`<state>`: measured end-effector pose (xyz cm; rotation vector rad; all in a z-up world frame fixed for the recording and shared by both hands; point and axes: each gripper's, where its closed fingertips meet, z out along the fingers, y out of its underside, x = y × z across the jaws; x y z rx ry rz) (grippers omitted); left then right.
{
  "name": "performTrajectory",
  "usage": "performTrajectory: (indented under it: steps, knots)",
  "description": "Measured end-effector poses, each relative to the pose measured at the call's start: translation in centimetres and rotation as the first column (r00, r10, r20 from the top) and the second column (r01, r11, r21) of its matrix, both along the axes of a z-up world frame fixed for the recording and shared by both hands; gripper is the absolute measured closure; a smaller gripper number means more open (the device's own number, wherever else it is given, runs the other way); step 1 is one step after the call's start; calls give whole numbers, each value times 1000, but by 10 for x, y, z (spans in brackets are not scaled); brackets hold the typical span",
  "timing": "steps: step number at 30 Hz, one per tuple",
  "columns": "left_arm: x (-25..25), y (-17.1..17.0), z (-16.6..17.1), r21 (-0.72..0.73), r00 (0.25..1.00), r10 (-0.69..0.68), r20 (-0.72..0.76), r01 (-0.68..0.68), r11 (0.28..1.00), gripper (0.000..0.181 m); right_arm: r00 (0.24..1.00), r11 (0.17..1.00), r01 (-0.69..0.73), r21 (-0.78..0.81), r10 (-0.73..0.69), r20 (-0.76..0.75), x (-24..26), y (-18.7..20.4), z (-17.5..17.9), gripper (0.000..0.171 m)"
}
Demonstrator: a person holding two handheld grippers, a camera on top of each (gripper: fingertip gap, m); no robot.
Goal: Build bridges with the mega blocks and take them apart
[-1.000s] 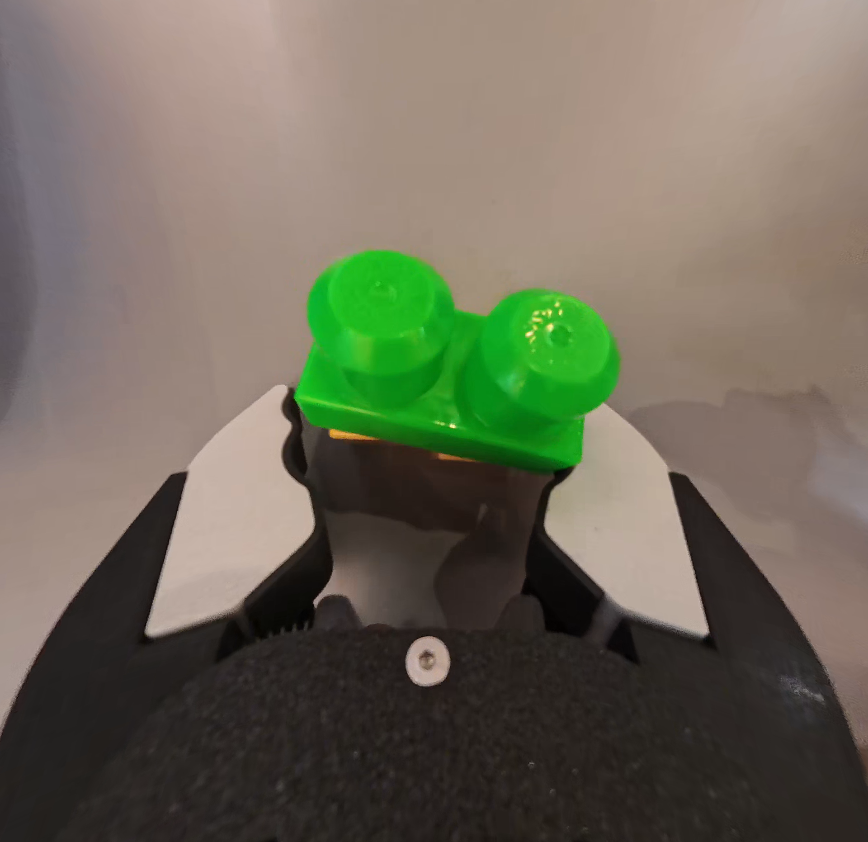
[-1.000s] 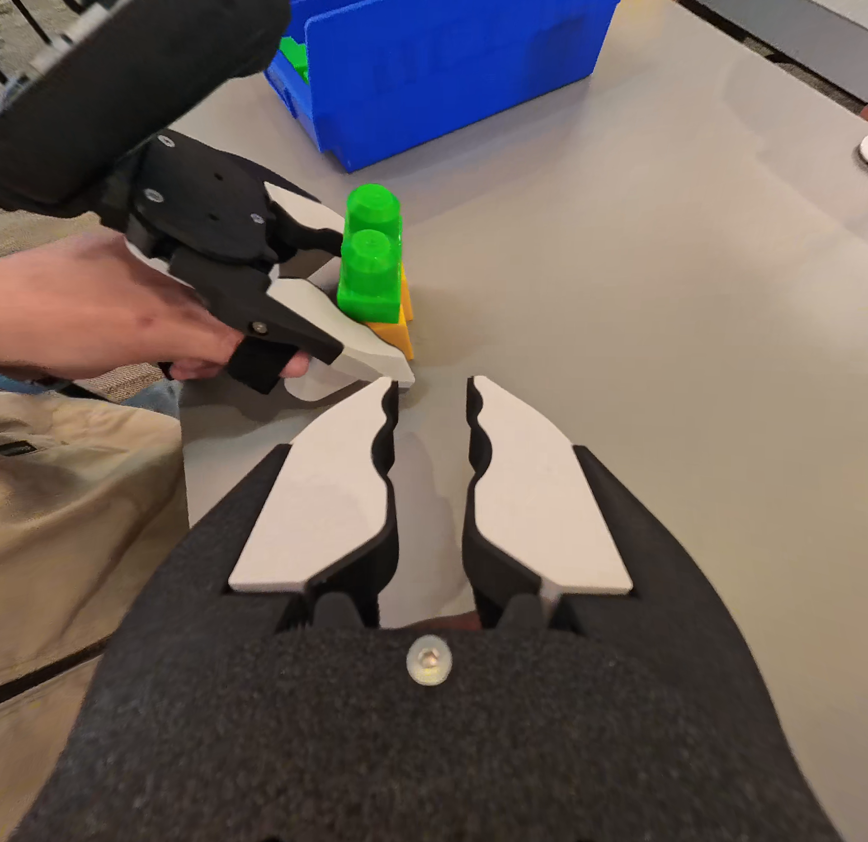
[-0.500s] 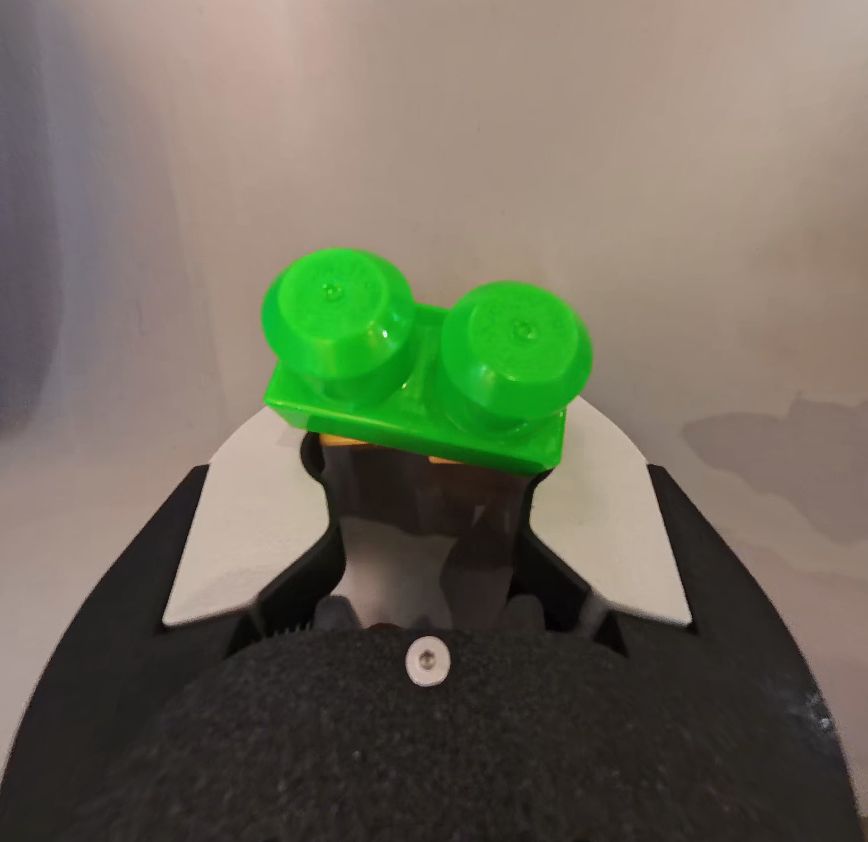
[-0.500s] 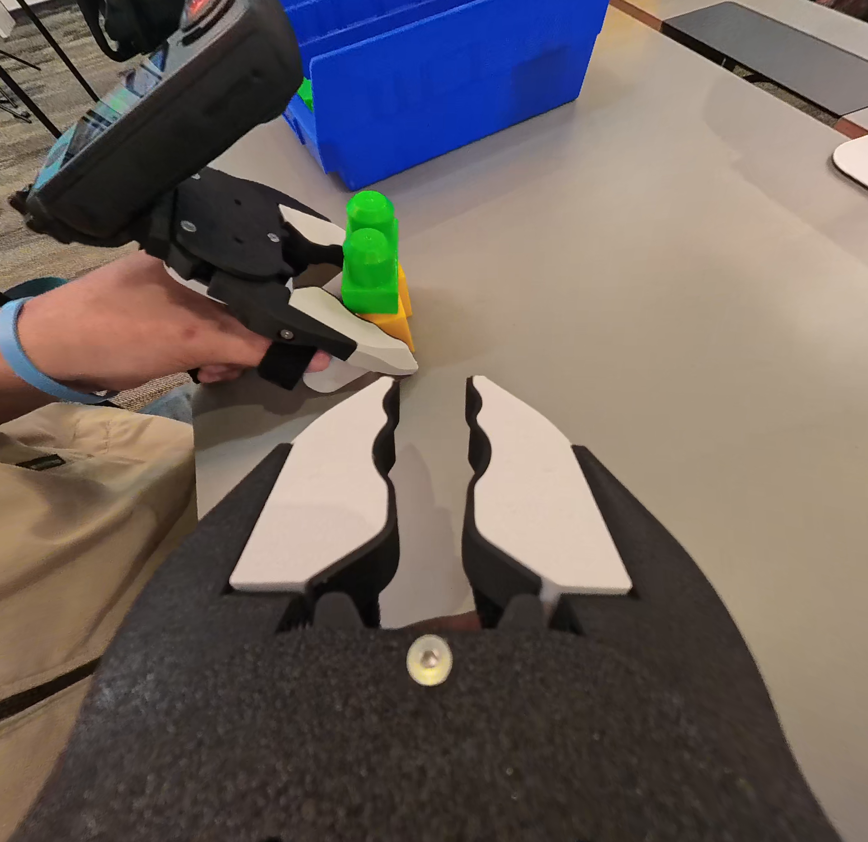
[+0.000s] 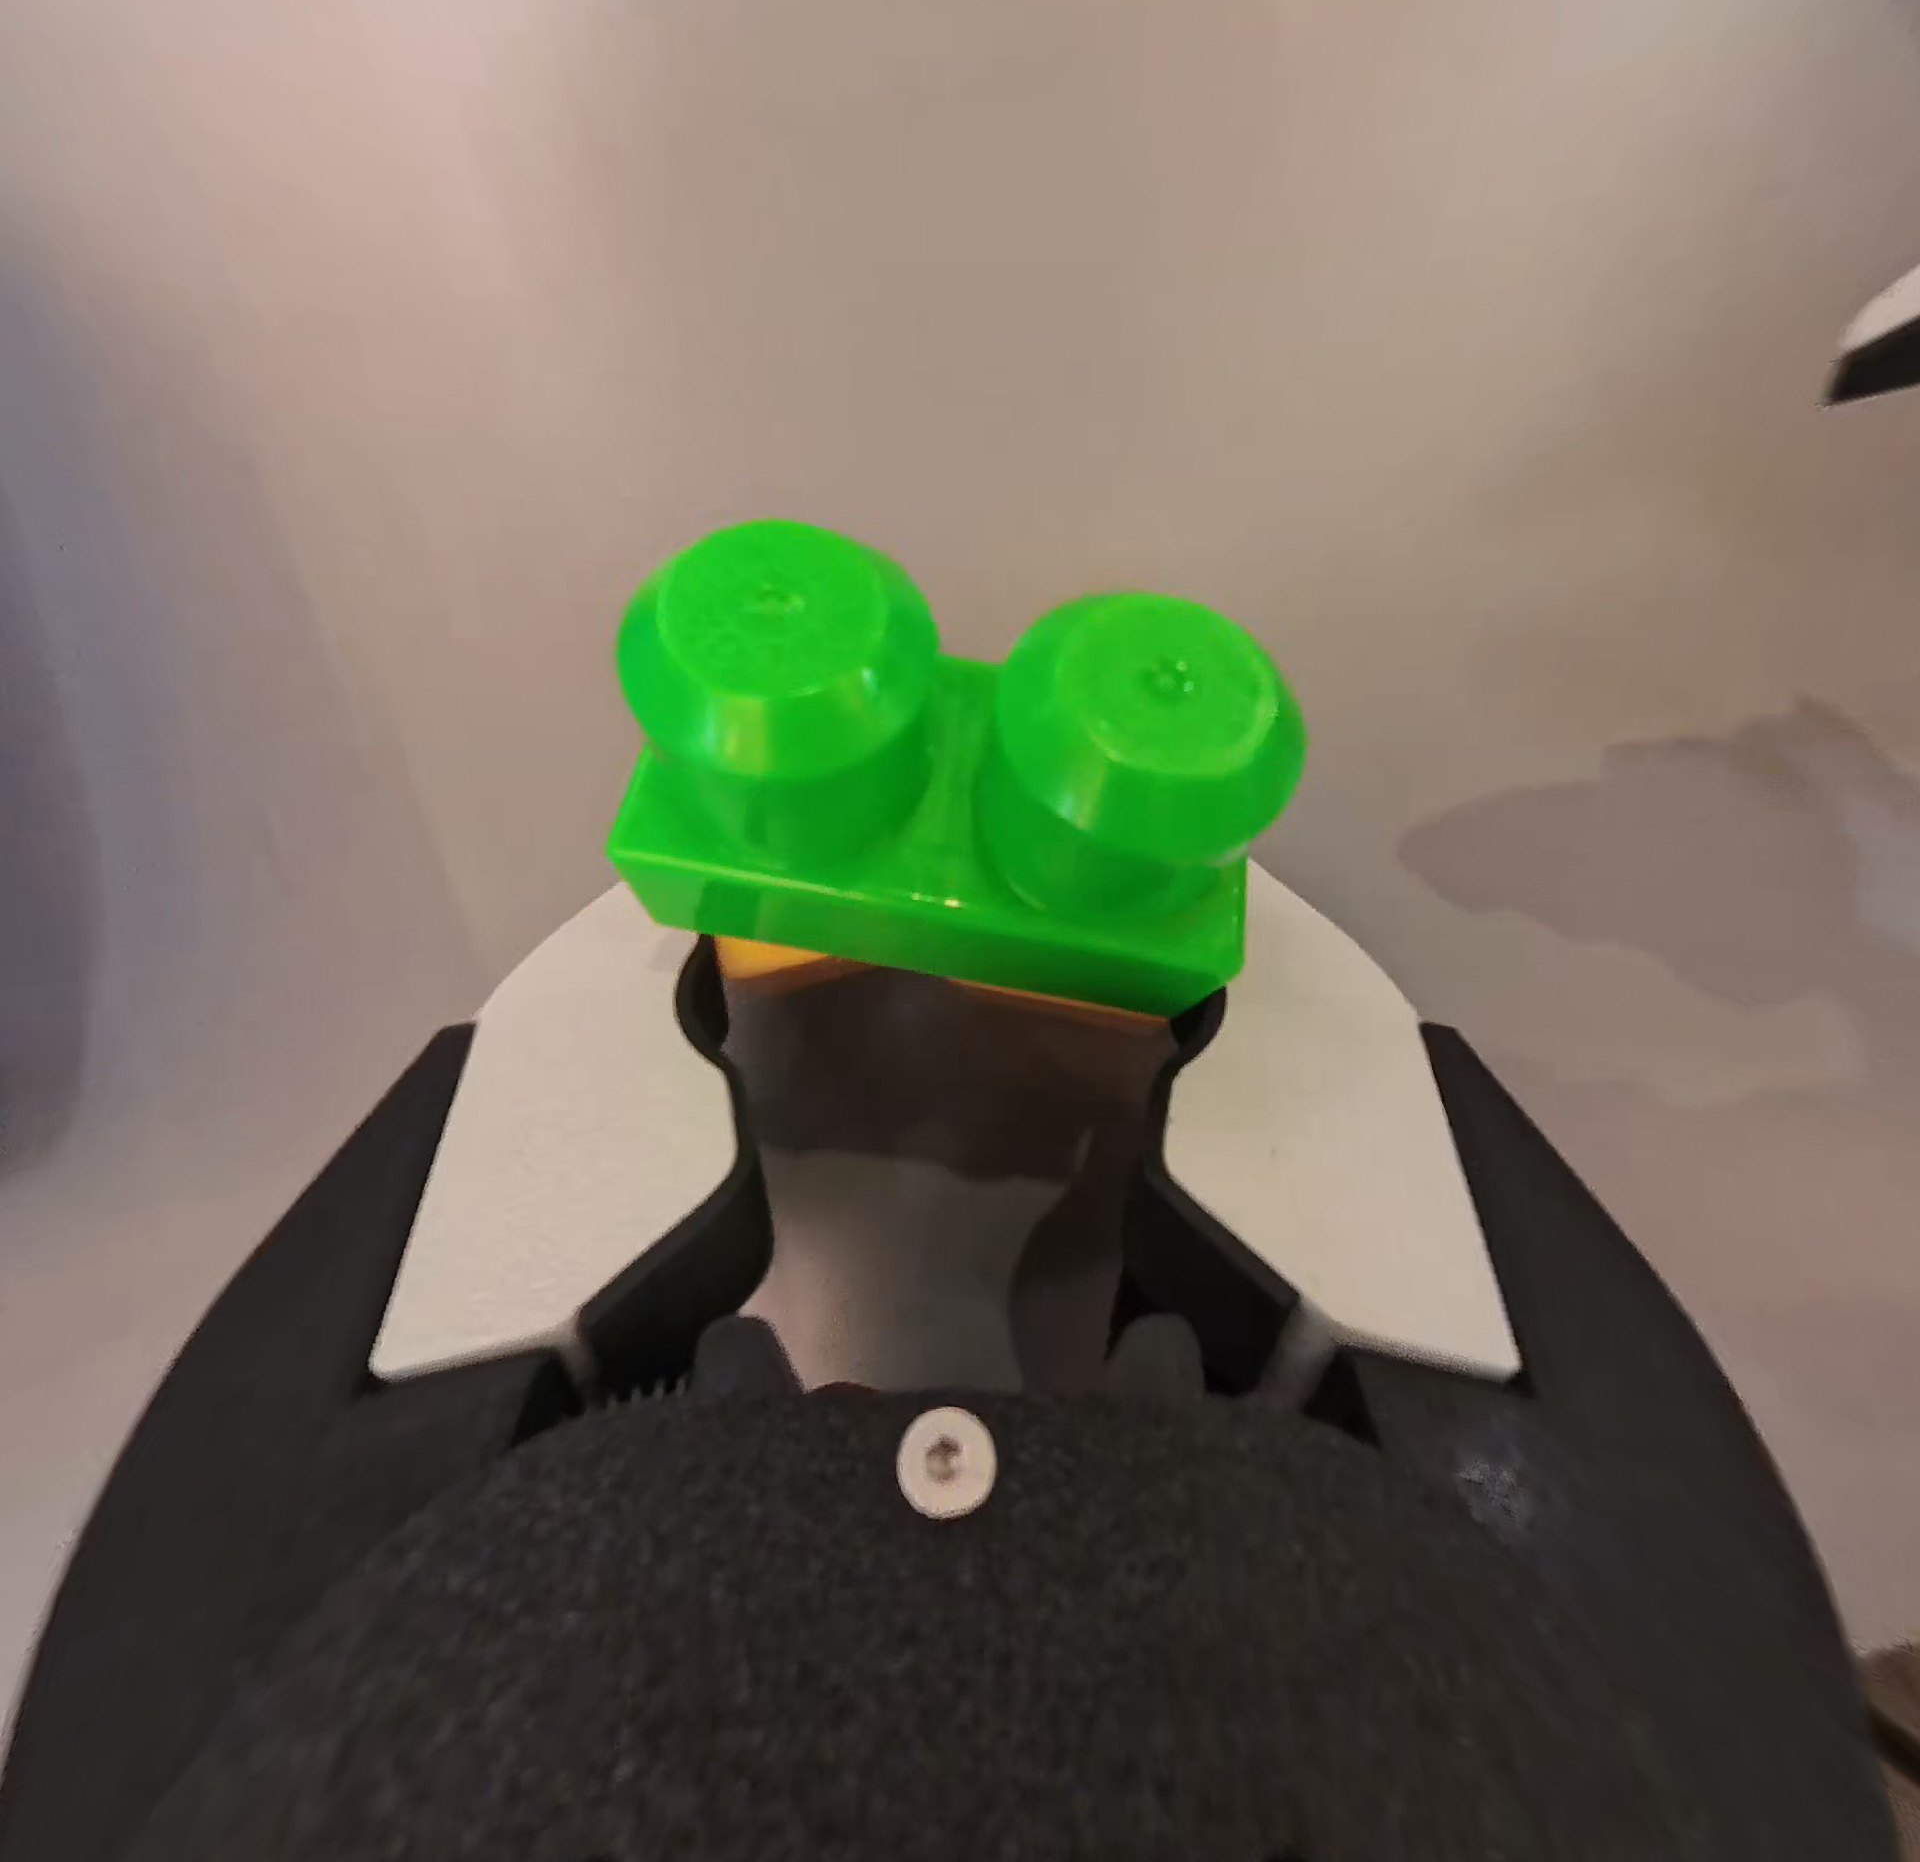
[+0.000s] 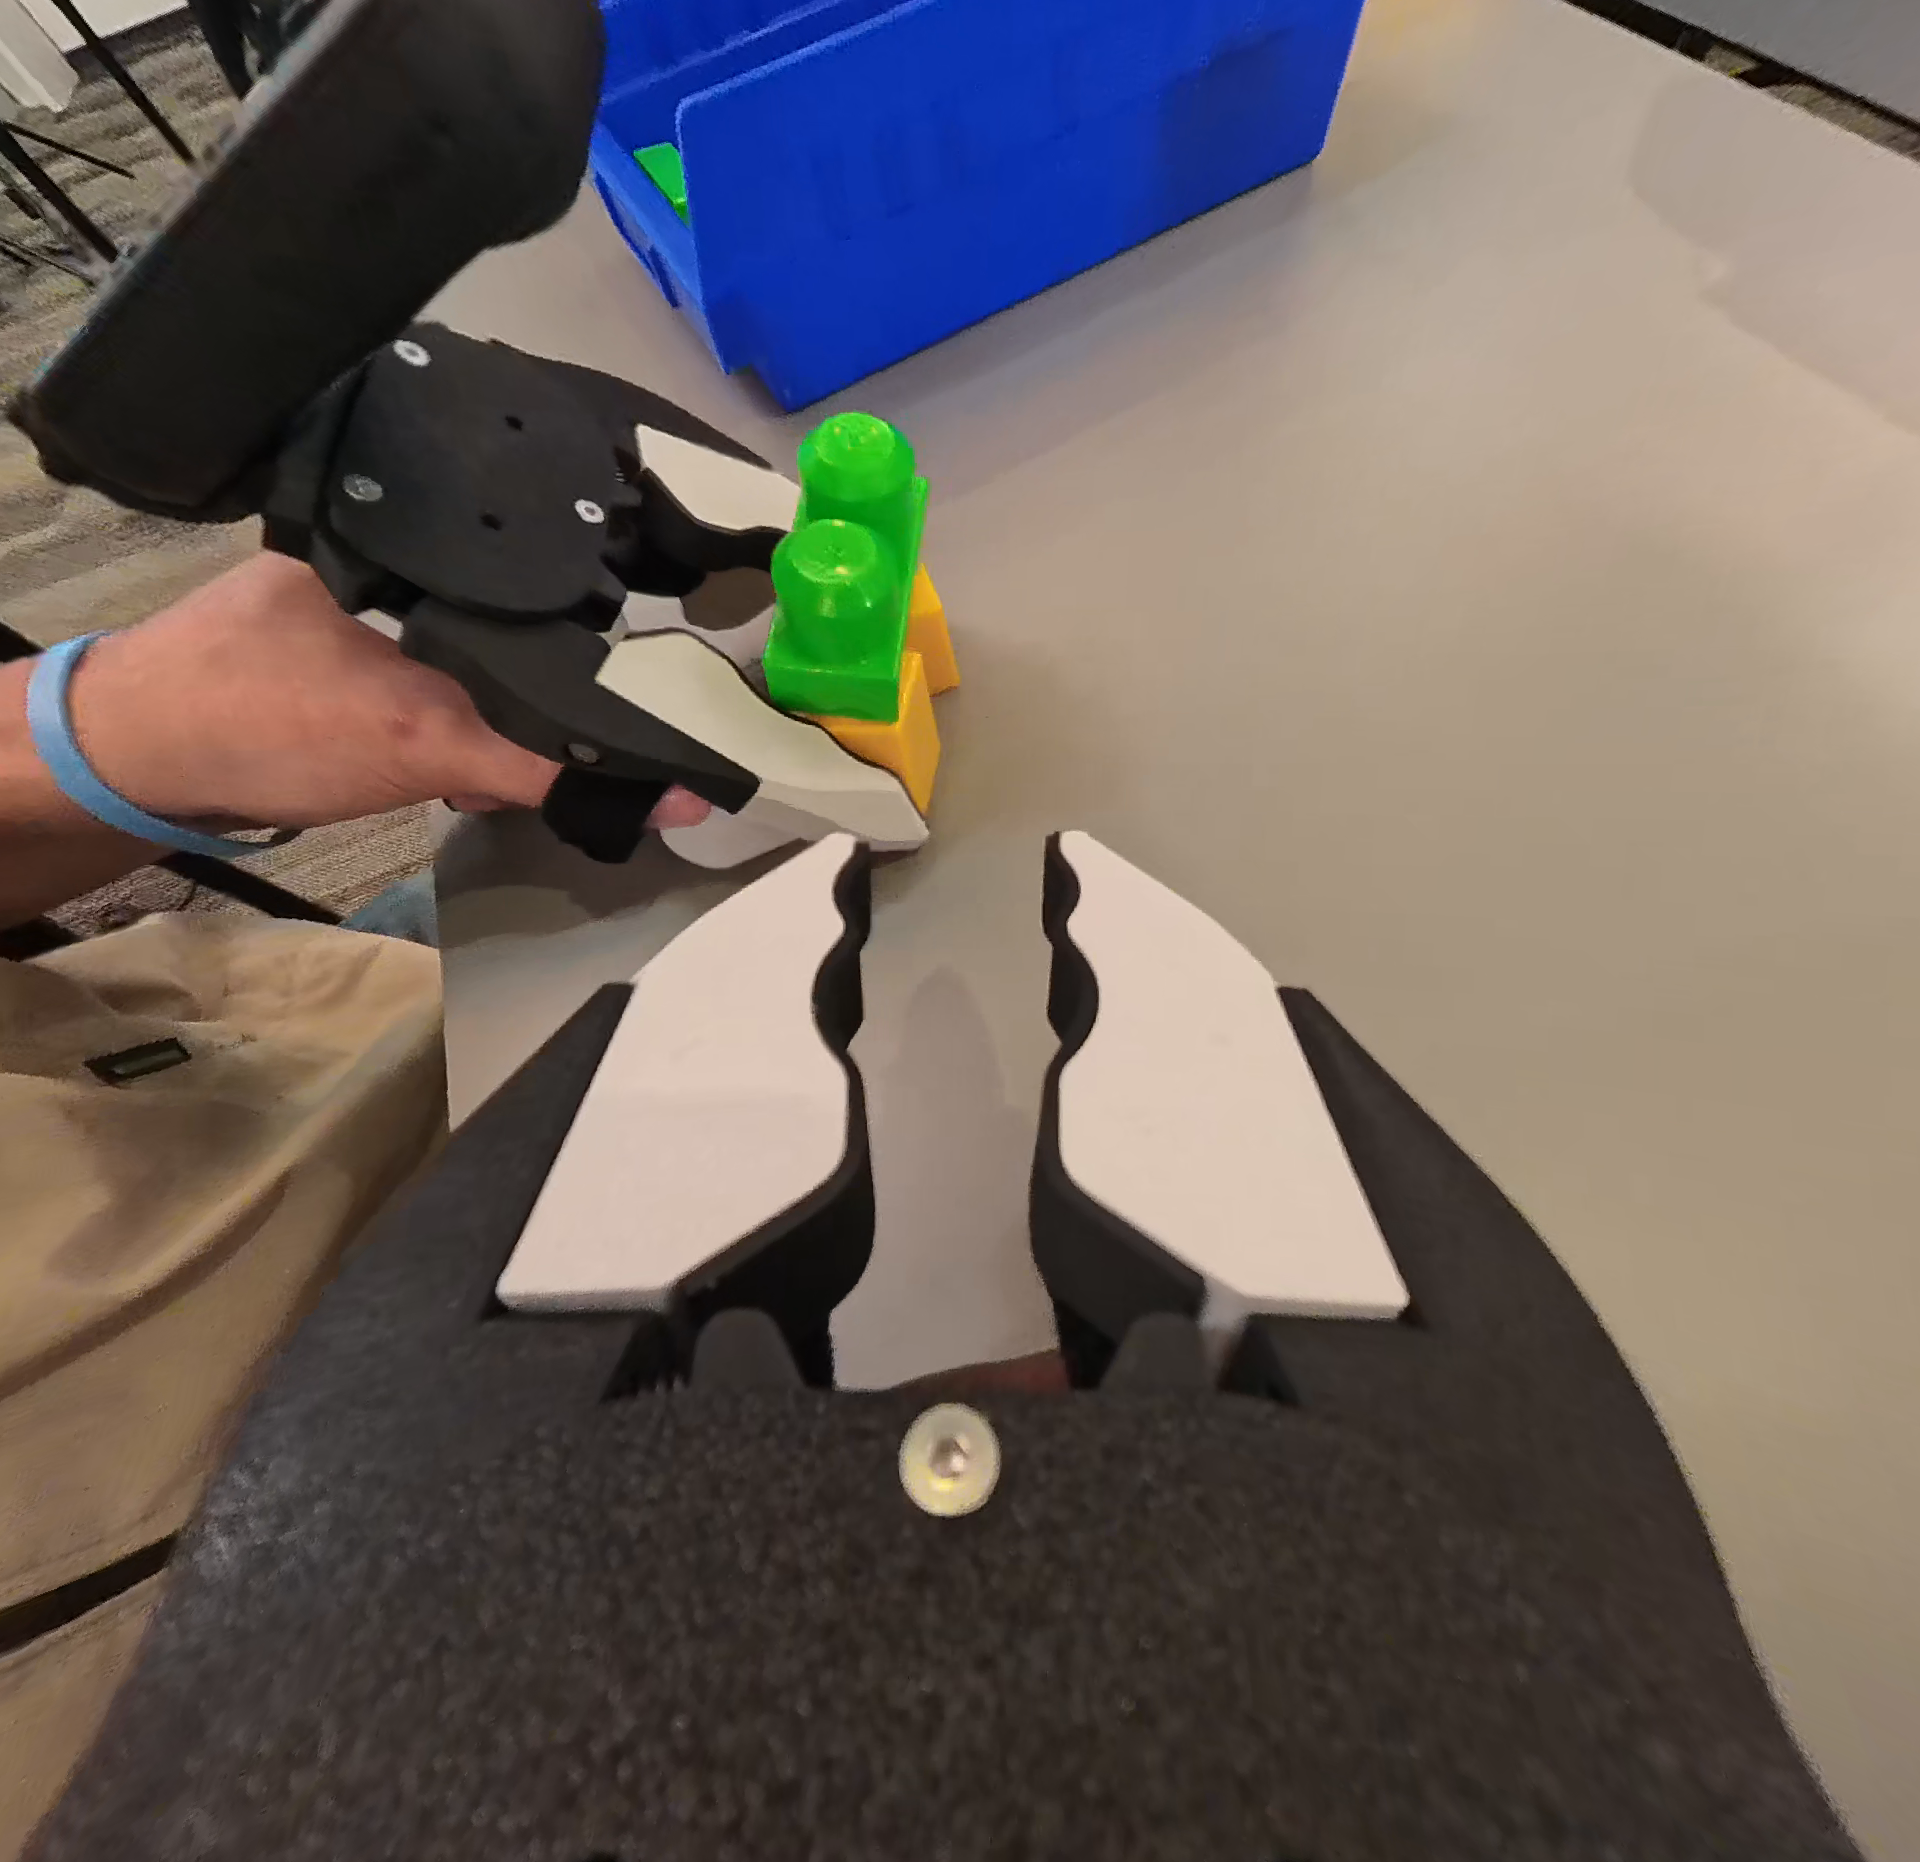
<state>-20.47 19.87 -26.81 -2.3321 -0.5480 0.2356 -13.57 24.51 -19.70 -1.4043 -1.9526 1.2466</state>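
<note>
**A:** How do the tongs stand?

**B:** The left gripper (image 5: 951, 991) is clamped on the yellow block (image 6: 896, 737), one finger on each end of it, low in the centre of the left wrist view. The right gripper (image 6: 951, 856) holds nothing; its jaws are parted with bare table showing in the gap, at the centre of the right wrist view.

**A:** And the blocks?

**B:** The green block (image 5: 935, 773) with two studs sits pressed on top of the yellow one, at mid-frame in the left view. In the right view the pair stands on the grey table (image 6: 1455, 773), left of centre, just beyond the right gripper's tips.

**A:** Farther out?

**B:** A hand (image 6: 281, 711) with a blue wristband holds the left gripper at the left edge. A blue bin (image 6: 987, 150) fills the upper centre, with another green piece (image 6: 662, 173) showing inside it.
</note>
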Motion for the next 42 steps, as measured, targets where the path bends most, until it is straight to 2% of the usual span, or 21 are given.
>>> performTrajectory:
  steps: [3,7,12,16,19,21,24,31,36,42]
  knots:
    - [10,4,1,29,997,-69,26,68,997,97,1000,999,-22,-43,23,16,-6,-9,-1,138]
    - [17,10,16,46,980,-181,-84,186,982,97,998,972,-46,-229,54,32,-11,-20,8,125]
    - [33,23,55,34,865,-379,-330,412,911,97,996,818,-64,-572,88,14,-8,-19,41,106]
    - [53,30,70,24,778,-511,-365,556,831,97,990,698,-59,-713,132,47,-5,-16,45,99]
    - [67,34,79,24,730,-581,-362,630,776,97,987,669,-42,-742,145,75,-2,-18,40,99]
    - [75,36,82,30,703,-620,-349,669,742,97,982,621,-60,-781,178,65,2,-24,45,99]
    - [84,37,83,30,667,-666,-333,714,700,97,982,615,-62,-786,177,62,4,-28,46,97]
    - [87,33,93,38,644,-688,-335,739,673,97,985,554,-80,-829,169,18,7,-30,54,104]
    - [86,29,94,23,642,-685,-344,736,677,96,986,551,-87,-830,165,6,6,-34,55,105]
    - [87,26,102,58,623,-681,-386,753,656,92,976,466,-117,-877,217,-15,8,-44,57,108]
